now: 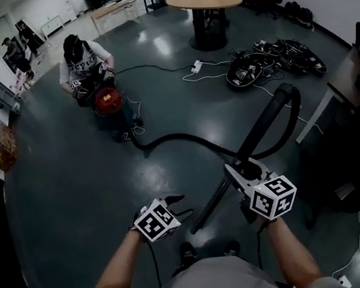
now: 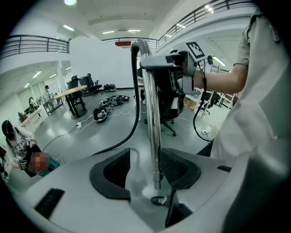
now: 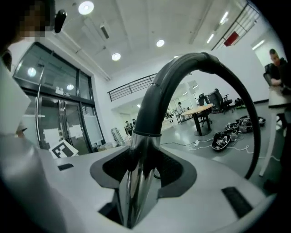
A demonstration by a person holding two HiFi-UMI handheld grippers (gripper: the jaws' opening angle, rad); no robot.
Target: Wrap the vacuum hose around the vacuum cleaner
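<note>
Well away from vacuum (image 1: 107, 99), near side of floor: right gripper (image 3: 142, 166) clamped tight on wand (image 3: 134, 193), just below black grip. Left gripper (image 2: 148, 171) jaws apart; wand's lower end between them, beside one pad, not pinched. Hose (image 1: 179, 140) runs along floor from vacuum up to wand. Person (image 1: 79, 61) crouches over vacuum.

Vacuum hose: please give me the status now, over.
Right gripper shut on metal wand. Left gripper open, wand end between jaws. Hose trails over floor to red vacuum cleaner, not wrapped. Person crouched at it.
</note>
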